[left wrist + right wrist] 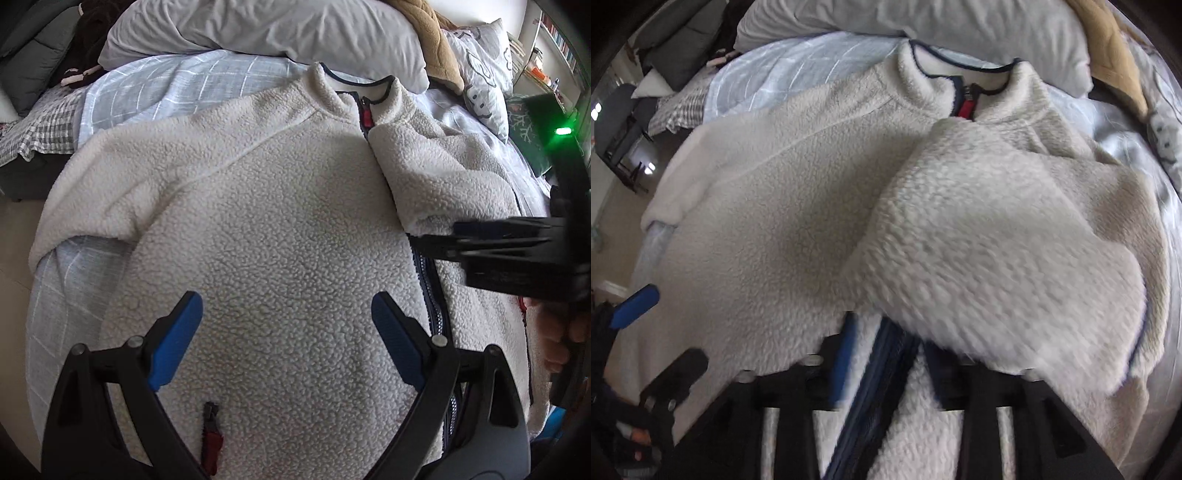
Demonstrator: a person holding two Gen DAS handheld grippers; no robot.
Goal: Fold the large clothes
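A cream fleece jacket [258, 229] with a navy zipper [432, 314] lies front up on the bed, collar at the far side. Its right sleeve [424, 181] is folded across the chest. My left gripper [287, 317] is open and empty just above the jacket's lower front. My right gripper [436, 240] comes in from the right at the sleeve's cuff end. In the right wrist view the jacket [775, 229] fills the frame, and the right gripper [886, 343] has the folded sleeve [990, 251] lying over its right finger, its jaws partly apart over the zipper [879, 376].
The bed has a light blue checked sheet [166, 92]. A grey pillow [277, 29] and a tan blanket [432, 33] lie behind the collar. A patterned pillow [480, 74] is at the far right. The bed's left edge drops to the floor [14, 236].
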